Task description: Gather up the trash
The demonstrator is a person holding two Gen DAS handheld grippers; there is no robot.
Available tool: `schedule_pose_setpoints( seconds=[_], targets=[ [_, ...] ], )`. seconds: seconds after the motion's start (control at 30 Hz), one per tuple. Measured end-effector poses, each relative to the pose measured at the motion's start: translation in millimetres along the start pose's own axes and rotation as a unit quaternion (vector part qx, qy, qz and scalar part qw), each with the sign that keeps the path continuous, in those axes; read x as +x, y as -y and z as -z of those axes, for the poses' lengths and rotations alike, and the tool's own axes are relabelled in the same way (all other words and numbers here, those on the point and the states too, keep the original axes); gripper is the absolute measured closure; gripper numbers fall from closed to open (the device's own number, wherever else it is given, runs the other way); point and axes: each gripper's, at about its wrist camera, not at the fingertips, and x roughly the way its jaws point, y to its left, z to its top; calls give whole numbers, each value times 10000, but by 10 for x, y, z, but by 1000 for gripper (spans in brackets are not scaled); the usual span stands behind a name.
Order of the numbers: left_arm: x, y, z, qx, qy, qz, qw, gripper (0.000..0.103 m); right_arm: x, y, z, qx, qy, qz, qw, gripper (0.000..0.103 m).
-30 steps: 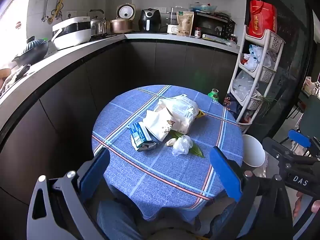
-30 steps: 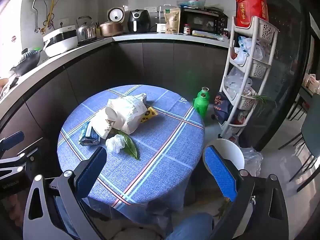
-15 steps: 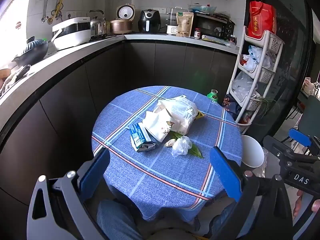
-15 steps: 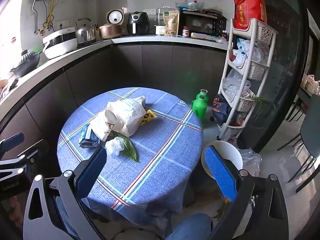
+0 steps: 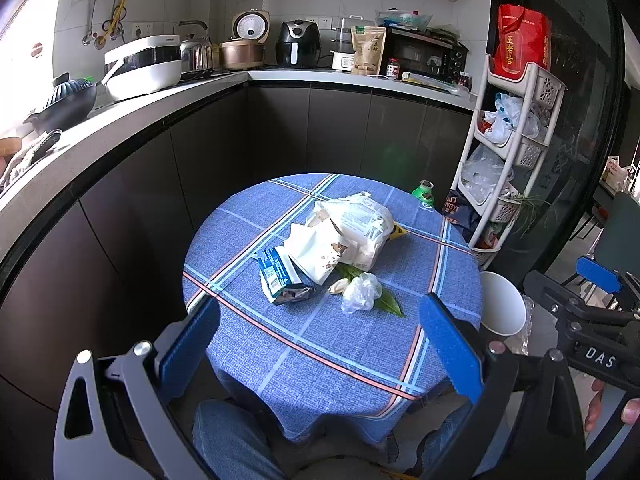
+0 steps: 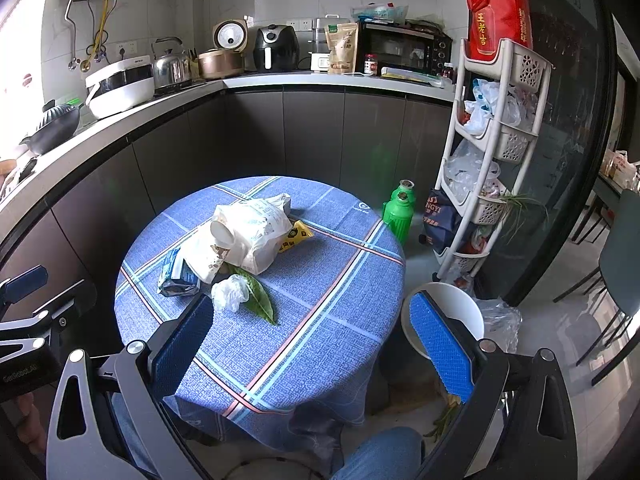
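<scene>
Both claws gaping, empty; trash pile [image 5: 336, 248] ahead, apart.

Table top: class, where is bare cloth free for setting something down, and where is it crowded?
Free: the near half of the table, between the leaf and the front edge, and the right side by the green flask. Also the far rim behind the white bag. Crowded: left of centre, where bag, cup, blue carton, crumpled plastic and leaf cluster.
</scene>
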Motion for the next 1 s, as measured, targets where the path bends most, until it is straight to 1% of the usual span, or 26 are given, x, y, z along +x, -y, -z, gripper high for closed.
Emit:
schedule_pose_setpoints(
  seconds=[0.27,0.33,1.0],
  targets=[
    [-23,23,-20,6,12,19,10000,4,-13,21,-24,-3,5,3,10000,8],
    [-95,13,-72,6,23,41,10000,4,7,-2,23,-8,9,7,10000,8],
    [-103,19,-70,-2,28,47,10000,4,-3,-11,21,-11,0,16,10000,8]
  ],
)
